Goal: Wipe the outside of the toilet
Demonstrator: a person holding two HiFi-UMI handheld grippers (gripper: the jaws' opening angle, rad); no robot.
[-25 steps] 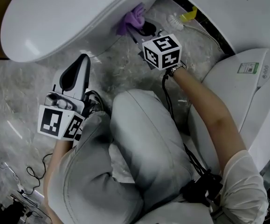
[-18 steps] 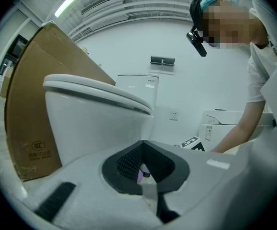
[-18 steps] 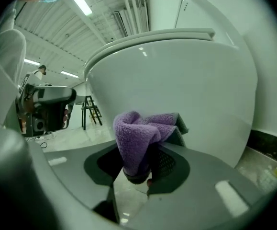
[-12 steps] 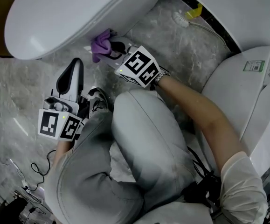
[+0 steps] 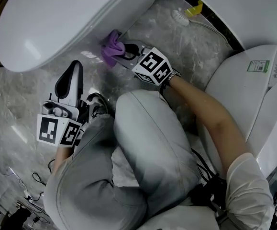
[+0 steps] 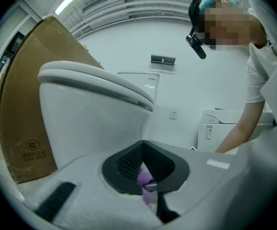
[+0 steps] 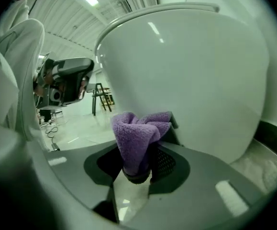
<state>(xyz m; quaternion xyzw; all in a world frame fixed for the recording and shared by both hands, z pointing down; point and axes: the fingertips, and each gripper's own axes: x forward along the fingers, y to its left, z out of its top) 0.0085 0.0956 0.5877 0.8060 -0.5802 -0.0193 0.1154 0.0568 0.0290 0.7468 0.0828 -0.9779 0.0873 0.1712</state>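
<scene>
Closest to me is my bent knee [image 5: 148, 138] in grey trousers. It fills the middle of the head view and sits between my two arms. Black cables [image 5: 200, 171] run along my right side, and thin leads [image 5: 30, 178] lie on the marble floor [image 5: 176, 42] at my left. Just past the knee, my left hand-held gripper [image 5: 75, 67] points at the toilet [image 5: 66, 18], its jaws drawn together at the tips with nothing between them. In the left gripper view a sliver of the purple cloth [image 6: 145, 178] shows through the slit below the tips. A little farther on, my right hand-held gripper [image 5: 125, 52] is clamped on that cloth, which is bunched into a wad at the lower outer wall of the bowl, under its overhang. I cannot tell whether it presses on the porcelain. Beyond it a white brush [image 5: 179, 17] with a yellow piece beside it lies on the floor. A second white toilet [image 5: 243, 95] with a green label stands just right of my arm. In the left gripper view, a brown cardboard box [image 6: 21, 114] stands just beside the first toilet. My right forearm [image 5: 210, 119] is bare and reaches forward and leftward past the knee, with the marker cube [image 5: 152, 66] facing up. My left hand is held low beside my thigh, and its hand-held gripper is tilted upward.
</scene>
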